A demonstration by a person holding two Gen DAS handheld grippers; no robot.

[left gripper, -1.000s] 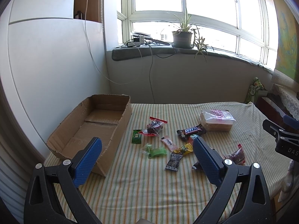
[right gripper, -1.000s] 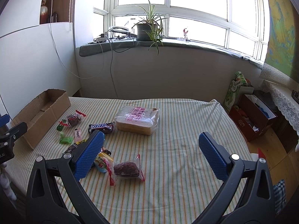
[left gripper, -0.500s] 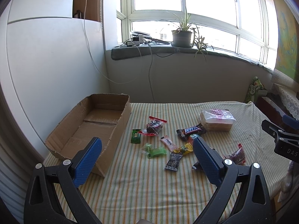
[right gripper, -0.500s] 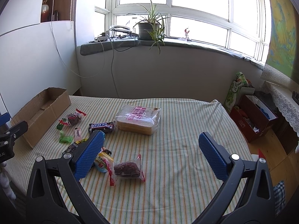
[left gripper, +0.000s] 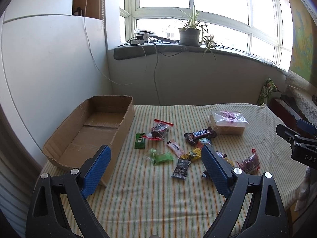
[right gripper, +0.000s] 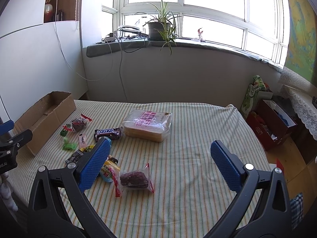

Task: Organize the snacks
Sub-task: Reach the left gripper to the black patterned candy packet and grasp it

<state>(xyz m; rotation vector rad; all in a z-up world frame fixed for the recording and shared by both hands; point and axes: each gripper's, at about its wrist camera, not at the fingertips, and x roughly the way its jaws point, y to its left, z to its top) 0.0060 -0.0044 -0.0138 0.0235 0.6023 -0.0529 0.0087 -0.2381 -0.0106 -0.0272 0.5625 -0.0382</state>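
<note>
A potted plant [right gripper: 159,28] stands on the windowsill [right gripper: 198,44] beside tangled cables [right gripper: 126,37]. A red box [right gripper: 271,119] sits on the floor.

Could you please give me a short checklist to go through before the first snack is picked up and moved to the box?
1. Cardboard box empty, open side up: ok.
2. Left gripper jaws apart, just closing a little, nothing between them: ok.
3. Right gripper open and empty: ok.
4. Snickers bar lies free, beside the bread bag: ok.
5. Snacks by the right gripper's left finger partly hidden: cannot tell.
6. Striped cloth lies flat by the snacks: ok.
</note>
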